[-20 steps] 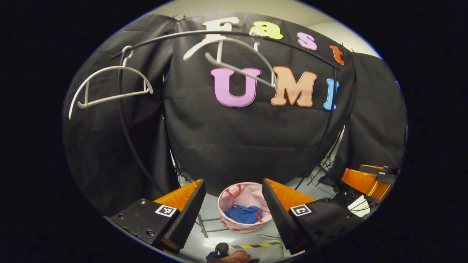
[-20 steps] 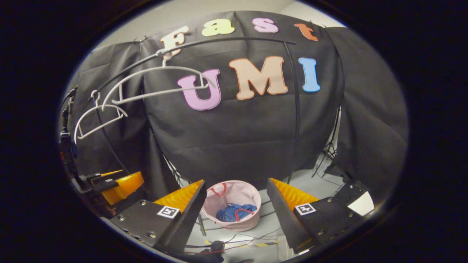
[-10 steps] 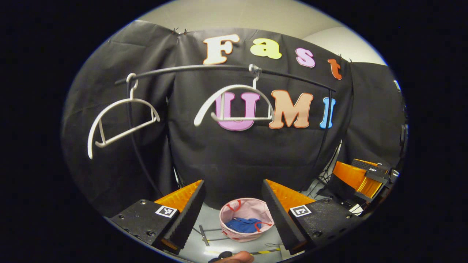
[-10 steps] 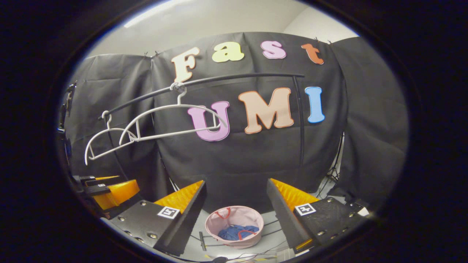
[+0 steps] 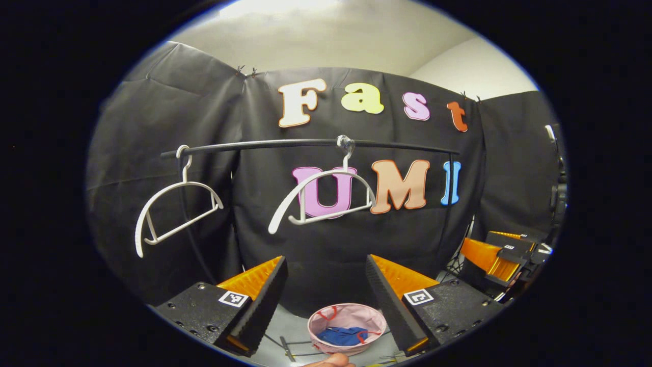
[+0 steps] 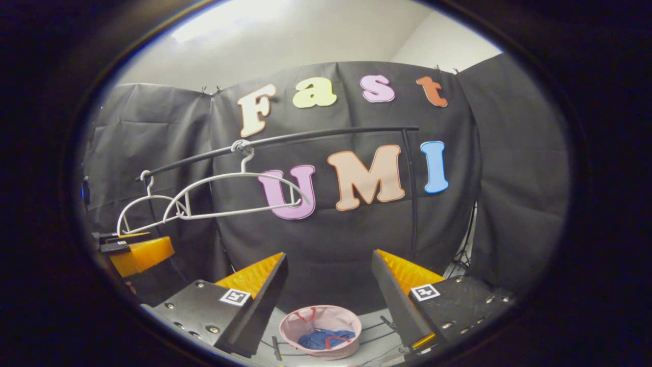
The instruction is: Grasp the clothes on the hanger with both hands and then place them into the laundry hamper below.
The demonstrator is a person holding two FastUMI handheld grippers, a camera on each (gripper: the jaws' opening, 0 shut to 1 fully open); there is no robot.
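A blue garment (image 5: 342, 336) (image 6: 323, 338) lies inside the pink laundry hamper (image 5: 351, 317) (image 6: 328, 316) on the floor, low between my fingers in both views. Two bare white hangers (image 5: 326, 196) (image 5: 173, 209) hang on the black rail (image 5: 305, 145); the right gripper view shows the hangers (image 6: 239, 196) (image 6: 140, 211) and the rail (image 6: 326, 135) too. My left gripper (image 5: 326, 298) stands open with nothing in it, well above the hamper. My right gripper (image 6: 328, 300) is open and empty as well. Each gripper appears at the edge of the other's view (image 5: 496, 255) (image 6: 135, 252).
The rail's black uprights (image 5: 451, 204) (image 6: 413, 204) stand before the black cloth wall. A fingertip (image 5: 328, 361) shows at the bottom of the left gripper view. Cables and stand legs (image 6: 461, 255) lie on the pale floor near the hamper.
Both views have tilted upward and back: rail and hangers sit lower in the frames, the hamper has dropped toward the bottom edge. The middle hanger swings. Both grippers stay open.
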